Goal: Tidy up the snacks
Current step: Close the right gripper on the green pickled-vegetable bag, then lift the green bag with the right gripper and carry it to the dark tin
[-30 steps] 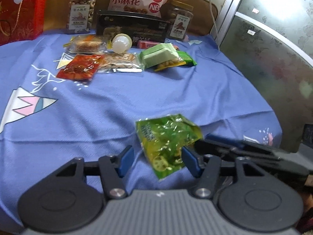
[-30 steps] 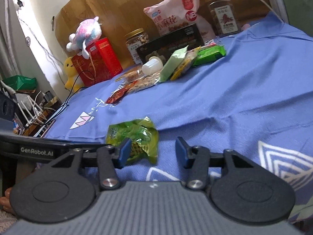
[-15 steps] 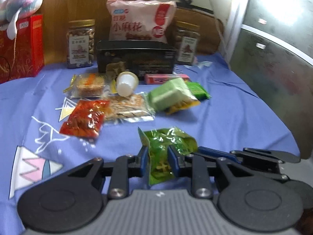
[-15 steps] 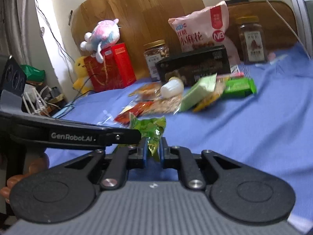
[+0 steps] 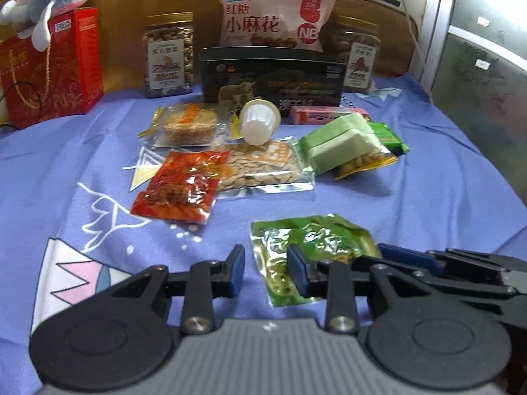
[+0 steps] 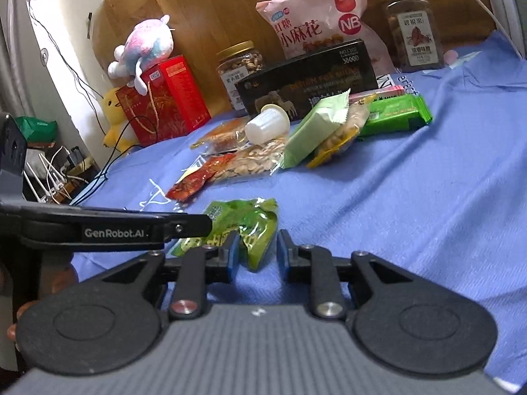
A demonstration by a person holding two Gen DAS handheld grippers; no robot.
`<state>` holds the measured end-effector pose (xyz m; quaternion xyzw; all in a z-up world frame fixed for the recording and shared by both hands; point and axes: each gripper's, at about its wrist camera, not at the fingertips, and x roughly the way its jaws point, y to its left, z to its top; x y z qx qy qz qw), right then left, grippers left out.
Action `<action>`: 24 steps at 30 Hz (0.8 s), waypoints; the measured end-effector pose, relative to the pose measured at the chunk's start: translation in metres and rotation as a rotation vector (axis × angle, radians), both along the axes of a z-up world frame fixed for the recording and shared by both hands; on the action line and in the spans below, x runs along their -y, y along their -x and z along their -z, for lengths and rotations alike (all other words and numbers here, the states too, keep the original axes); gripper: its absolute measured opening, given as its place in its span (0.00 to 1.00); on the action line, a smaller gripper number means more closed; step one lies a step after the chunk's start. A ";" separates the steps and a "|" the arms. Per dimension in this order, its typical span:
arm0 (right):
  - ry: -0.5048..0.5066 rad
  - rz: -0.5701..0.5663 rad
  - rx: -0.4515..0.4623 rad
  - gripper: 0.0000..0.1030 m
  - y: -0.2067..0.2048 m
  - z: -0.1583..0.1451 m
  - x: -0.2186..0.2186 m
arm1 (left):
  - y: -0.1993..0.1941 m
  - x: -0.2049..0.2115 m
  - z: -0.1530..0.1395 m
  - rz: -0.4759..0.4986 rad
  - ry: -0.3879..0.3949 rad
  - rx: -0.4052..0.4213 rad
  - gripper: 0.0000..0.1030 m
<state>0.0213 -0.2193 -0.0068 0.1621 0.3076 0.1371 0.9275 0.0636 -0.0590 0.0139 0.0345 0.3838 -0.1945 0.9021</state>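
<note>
A green snack packet (image 5: 309, 247) lies flat on the blue cloth (image 5: 411, 204), in front of a cluster of small snacks. My left gripper (image 5: 267, 273) is open, its jaws apart around the packet's near left corner. My right gripper (image 6: 254, 252) is also open, with the packet's (image 6: 243, 223) near edge between its jaws. Neither holds it. The cluster holds a red packet (image 5: 181, 191), a clear nut packet (image 5: 263, 168), a white cup (image 5: 258, 121) and a pale green packet (image 5: 342, 141).
At the back stand a black box (image 5: 273, 79), a pink bag (image 5: 273, 16), two nut jars (image 5: 168, 56) (image 5: 357, 56) and a red gift bag (image 5: 52, 65) with a plush toy. The cloth drops off at the right beside a grey cabinet (image 5: 487, 65).
Both grippers were shut on the green packet and held it up half a second ago. Both have now opened, and the packet lies flat on the cloth, nearer the snack cluster than a second ago.
</note>
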 end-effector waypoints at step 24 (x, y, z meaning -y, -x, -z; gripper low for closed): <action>-0.261 0.047 -0.085 0.29 -0.007 0.011 0.026 | 0.002 0.002 0.004 -0.051 -0.109 0.024 0.35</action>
